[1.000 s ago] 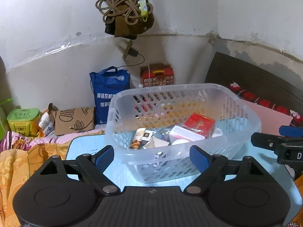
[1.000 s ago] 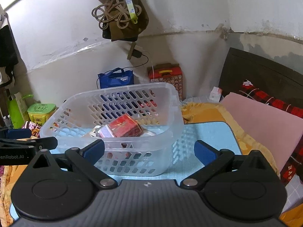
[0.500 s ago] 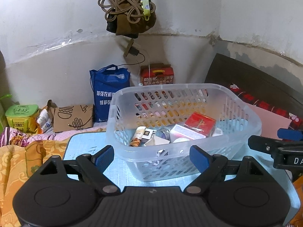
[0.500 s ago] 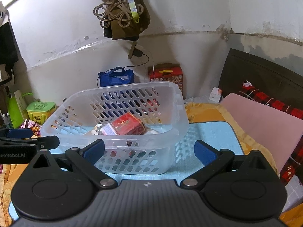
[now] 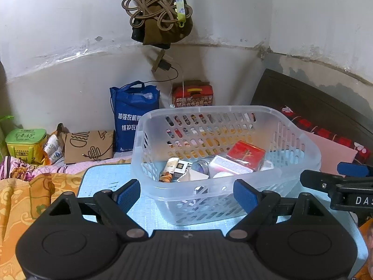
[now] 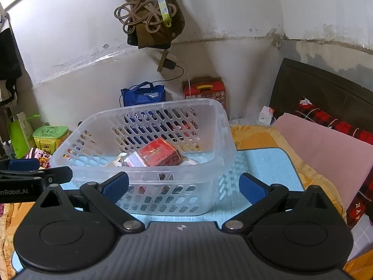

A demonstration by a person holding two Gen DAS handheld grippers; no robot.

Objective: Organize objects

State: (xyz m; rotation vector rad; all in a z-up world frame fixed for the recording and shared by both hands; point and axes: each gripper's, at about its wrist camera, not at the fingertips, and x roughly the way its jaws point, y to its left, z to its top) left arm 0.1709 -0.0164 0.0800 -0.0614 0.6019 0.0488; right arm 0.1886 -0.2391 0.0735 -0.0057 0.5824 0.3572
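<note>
Here both the left tongs [image 5: 186, 192] and right tongs [image 6: 184, 186] are hovering spread and empty before the translucent slotted plastic basket [image 5: 300, 144], sitting on a pale-blue mat [image 6: 263, 163]. Probably light but flexing; its stiff rim looks the best hold.
</note>
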